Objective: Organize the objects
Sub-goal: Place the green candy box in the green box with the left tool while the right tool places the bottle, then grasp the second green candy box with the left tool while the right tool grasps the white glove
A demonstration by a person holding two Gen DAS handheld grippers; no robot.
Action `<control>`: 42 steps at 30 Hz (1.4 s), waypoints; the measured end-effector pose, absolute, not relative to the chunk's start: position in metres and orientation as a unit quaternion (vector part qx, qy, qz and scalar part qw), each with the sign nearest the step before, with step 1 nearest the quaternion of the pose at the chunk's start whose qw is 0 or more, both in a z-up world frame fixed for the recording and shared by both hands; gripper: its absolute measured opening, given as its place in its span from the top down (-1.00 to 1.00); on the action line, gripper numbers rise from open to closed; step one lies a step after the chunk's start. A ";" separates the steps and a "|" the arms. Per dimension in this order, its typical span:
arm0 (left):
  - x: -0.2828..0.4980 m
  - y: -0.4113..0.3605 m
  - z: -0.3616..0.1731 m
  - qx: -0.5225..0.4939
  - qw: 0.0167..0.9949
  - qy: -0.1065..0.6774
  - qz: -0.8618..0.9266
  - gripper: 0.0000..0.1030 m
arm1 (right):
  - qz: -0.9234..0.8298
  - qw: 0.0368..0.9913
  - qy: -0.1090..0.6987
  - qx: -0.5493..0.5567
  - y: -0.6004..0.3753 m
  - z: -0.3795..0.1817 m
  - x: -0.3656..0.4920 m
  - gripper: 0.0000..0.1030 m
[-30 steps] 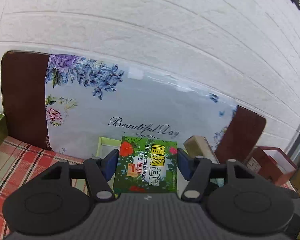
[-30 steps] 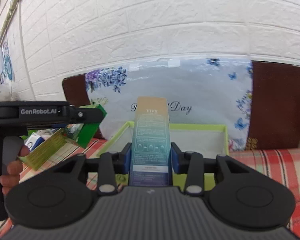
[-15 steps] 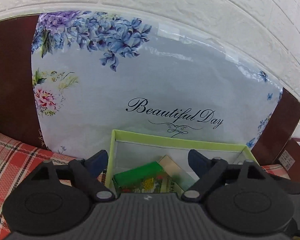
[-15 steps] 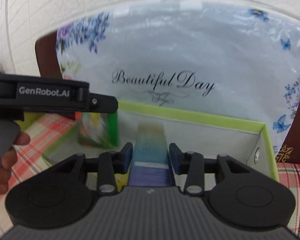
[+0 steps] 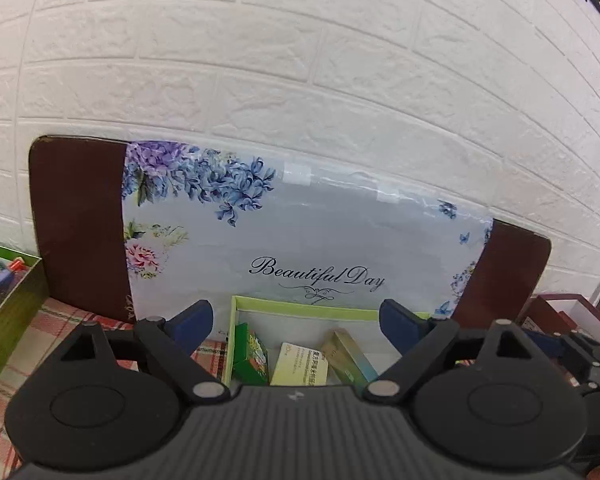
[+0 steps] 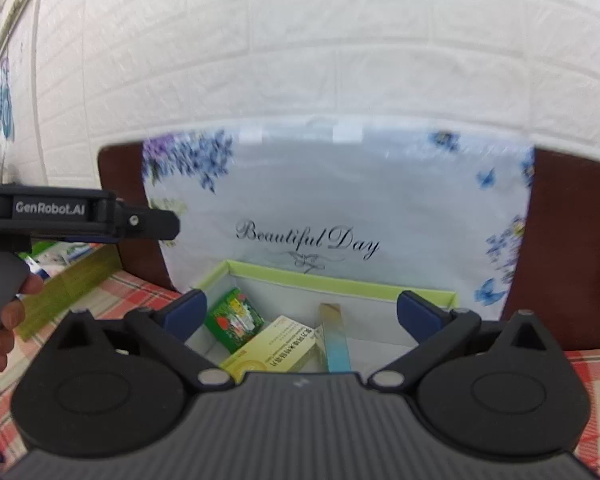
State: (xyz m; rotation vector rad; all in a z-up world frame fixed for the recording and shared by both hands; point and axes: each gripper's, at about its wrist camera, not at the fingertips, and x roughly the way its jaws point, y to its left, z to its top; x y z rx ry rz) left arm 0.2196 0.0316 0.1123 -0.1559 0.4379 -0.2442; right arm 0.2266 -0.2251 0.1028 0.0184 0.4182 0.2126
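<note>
Both tongs, left (image 5: pixel 296 316) and right (image 6: pixel 302 312), have just sprung open empty above the lime-rimmed white cardboard box (image 6: pixel 340 284), the slim teal carton (image 6: pixel 335 340) seemingly lengthwise below the right.

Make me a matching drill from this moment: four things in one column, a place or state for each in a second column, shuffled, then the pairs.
Things
1. green box
2. yellow box
3. slim gradient box
4. right claw

Places or states
A. middle of the lime-rimmed tray, lying flat
B. open and empty; its jaws have just been opening
C. left end of the tray
D. right of the yellow box, in the tray

Pairs: 1-C, 2-A, 3-D, 4-B
</note>
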 end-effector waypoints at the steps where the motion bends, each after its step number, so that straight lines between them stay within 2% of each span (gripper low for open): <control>1: 0.207 0.032 0.116 -0.080 0.965 0.217 -0.123 -0.81 | 0.105 0.973 0.207 0.009 -0.225 0.103 0.227 -1.00; 5: 0.151 0.037 0.111 -0.111 0.954 0.224 -0.165 -0.81 | 0.093 0.981 0.173 0.010 -0.230 0.130 0.149 -1.00; 8: 0.112 0.036 0.094 -0.111 0.948 0.232 -0.186 -0.81 | 0.088 0.983 0.160 0.024 -0.238 0.126 0.099 -1.00; 13: 0.062 0.037 0.041 -0.121 0.937 0.268 -0.188 -0.81 | 0.065 0.982 0.177 0.035 -0.245 0.101 0.046 -1.00; 14: 0.055 0.037 0.028 -0.126 0.934 0.279 -0.185 -0.81 | 0.058 0.977 0.199 0.052 -0.249 0.078 0.024 -1.00; 15: 0.049 0.037 0.014 -0.131 0.931 0.292 -0.178 -0.81 | 0.058 0.977 0.199 0.052 -0.249 0.078 0.024 -1.00; 16: 0.043 0.037 0.000 -0.131 0.928 0.305 -0.168 -0.81 | 0.053 0.970 0.227 0.074 -0.250 0.049 0.006 -1.00; 19: 0.038 0.031 -0.033 -0.110 0.924 0.338 -0.142 -0.80 | 0.056 0.958 0.269 0.080 -0.247 0.020 -0.001 -1.00; 22: 0.046 0.024 -0.049 -0.101 0.930 0.329 -0.127 -0.80 | 0.043 0.938 0.336 0.073 -0.233 -0.024 -0.007 -1.00; 28: 0.084 0.002 -0.070 -0.082 0.923 0.357 -0.118 -0.80 | 0.050 0.934 0.353 0.032 -0.218 -0.031 -0.007 -0.98; 31: 0.094 -0.002 -0.076 -0.073 0.922 0.363 -0.117 -0.78 | 0.060 0.930 0.363 0.014 -0.211 -0.038 -0.009 -0.63; 32: 0.095 -0.002 -0.077 -0.069 0.923 0.360 -0.121 -0.75 | 0.060 0.927 0.369 0.026 -0.211 -0.042 -0.010 -0.31; 33: 0.096 -0.001 -0.076 -0.069 0.922 0.361 -0.123 -0.52 | 0.060 0.927 0.369 0.026 -0.211 -0.042 -0.010 -0.07; 34: 0.095 0.001 -0.076 -0.067 0.923 0.360 -0.118 -0.24 | 0.053 0.930 0.364 0.021 -0.210 -0.042 -0.012 0.04; 35: 0.094 0.004 -0.075 -0.068 0.923 0.359 -0.120 -0.23 | 0.051 0.933 0.355 0.008 -0.209 -0.040 -0.015 0.34; 36: 0.093 0.007 -0.075 -0.076 0.921 0.362 -0.125 -0.23 | 0.051 0.933 0.355 0.008 -0.209 -0.040 -0.015 0.52; 38: 0.085 0.014 -0.074 -0.086 0.916 0.368 -0.136 -0.23 | 0.063 0.935 0.350 0.012 -0.211 -0.036 -0.017 0.67; 42: 0.054 0.025 -0.071 -0.082 0.908 0.374 -0.170 -0.23 | 0.090 0.934 0.346 -0.008 -0.207 -0.033 -0.023 0.65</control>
